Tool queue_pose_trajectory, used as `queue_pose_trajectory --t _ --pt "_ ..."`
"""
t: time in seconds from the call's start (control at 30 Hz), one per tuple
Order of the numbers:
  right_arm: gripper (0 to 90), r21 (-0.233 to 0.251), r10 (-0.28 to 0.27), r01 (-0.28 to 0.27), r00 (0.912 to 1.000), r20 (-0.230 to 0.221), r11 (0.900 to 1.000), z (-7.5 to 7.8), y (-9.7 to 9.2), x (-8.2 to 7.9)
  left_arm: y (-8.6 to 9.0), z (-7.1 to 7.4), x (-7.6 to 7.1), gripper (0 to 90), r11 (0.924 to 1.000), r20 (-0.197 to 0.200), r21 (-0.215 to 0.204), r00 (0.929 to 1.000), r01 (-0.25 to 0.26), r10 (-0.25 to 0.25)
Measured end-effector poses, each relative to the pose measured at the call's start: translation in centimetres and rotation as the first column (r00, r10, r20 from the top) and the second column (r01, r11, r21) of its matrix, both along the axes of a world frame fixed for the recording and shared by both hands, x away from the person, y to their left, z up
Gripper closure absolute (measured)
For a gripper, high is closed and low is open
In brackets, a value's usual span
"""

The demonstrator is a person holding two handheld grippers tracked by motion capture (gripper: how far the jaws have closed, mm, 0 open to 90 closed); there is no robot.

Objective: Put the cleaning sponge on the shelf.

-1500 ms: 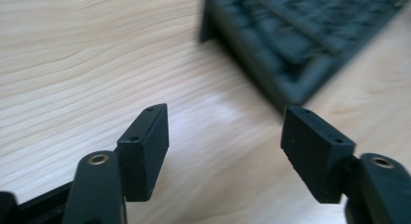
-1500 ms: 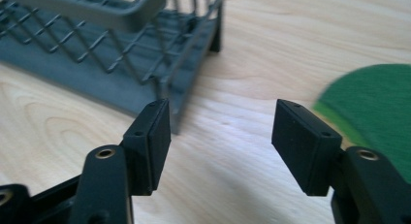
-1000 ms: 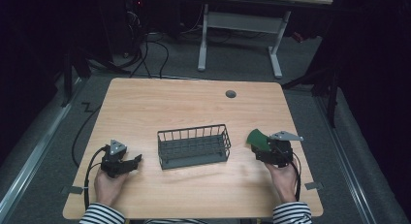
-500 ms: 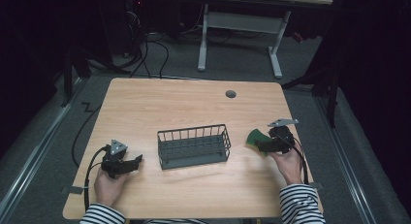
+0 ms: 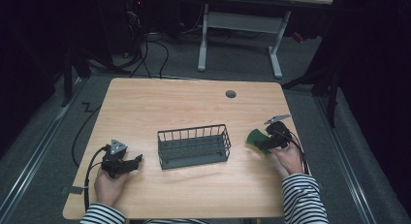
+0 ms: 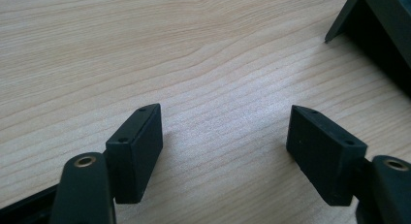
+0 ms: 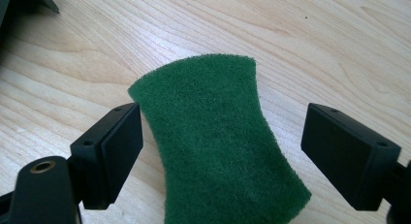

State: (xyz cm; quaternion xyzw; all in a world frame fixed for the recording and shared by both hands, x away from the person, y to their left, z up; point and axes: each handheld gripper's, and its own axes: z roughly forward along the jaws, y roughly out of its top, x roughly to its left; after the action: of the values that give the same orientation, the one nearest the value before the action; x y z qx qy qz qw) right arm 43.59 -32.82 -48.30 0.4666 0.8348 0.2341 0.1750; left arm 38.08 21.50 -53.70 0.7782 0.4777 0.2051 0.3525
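A: What is given by the high view that the gripper views lack?

B: The whole layout is seen there. A wire basket stands mid-surface, the left gripper is rested well to its left, and the right gripper is held to its right, over a green pad lying flat on the surface.

A: And what is added by the right gripper view?

B: The pad is shown close up: a fuzzy scouring sheet with pinched-in sides. Its long axis is run along the line of the jaws, one short end pointed away from the camera, the other cut off at the bottom edge. The jaws have just been opening and are spread wide, the pad between them; the left jaw is just beside the pad's edge, the right one is clear of it.

A: The left gripper view?

B: Bare wood is seen between jaws spread apart, nothing pinched, with a dark corner of the basket at upper right.
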Motion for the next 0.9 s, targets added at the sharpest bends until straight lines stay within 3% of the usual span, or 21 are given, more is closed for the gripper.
queue_pose_trajectory --t 0.27,0.47,0.53,0.8,0.9 --pt "12.8 -0.043 0.06 -0.063 0.9969 -0.051 0.9971 -0.7 0.5 1.0 0.0 0.0 0.0 29.6 1.0 0.0 0.0 1.0 0.0 0.0" --pt "16.0 -0.049 0.058 -0.062 0.9944 -0.088 0.9969 -1.7 0.8 1.4 0.0 0.0 0.0 29.5 1.0 -0.001 0.0 1.0 0.0 0.0" --pt "20.4 -0.058 0.055 -0.06 0.9949 -0.084 0.9965 -1.8 0.9 1.5 0.0 0.0 0.0 29.6 1.0 -0.001 0.0 1.0 0.0 0.0" --pt "24.3 -0.067 0.045 -0.049 0.9974 -0.055 0.9965 -1.6 1.4 1.1 -0.1 0.0 0.0 29.5 1.0 -0.002 0.0 1.0 -0.001 0.001" --pt "24.8 -0.047 0.039 -0.041 0.9984 -0.042 0.9981 -1.1 1.7 0.7 -0.1 0.0 0.0 29.5 1.0 -0.003 0.0 1.0 0.0 0.0"
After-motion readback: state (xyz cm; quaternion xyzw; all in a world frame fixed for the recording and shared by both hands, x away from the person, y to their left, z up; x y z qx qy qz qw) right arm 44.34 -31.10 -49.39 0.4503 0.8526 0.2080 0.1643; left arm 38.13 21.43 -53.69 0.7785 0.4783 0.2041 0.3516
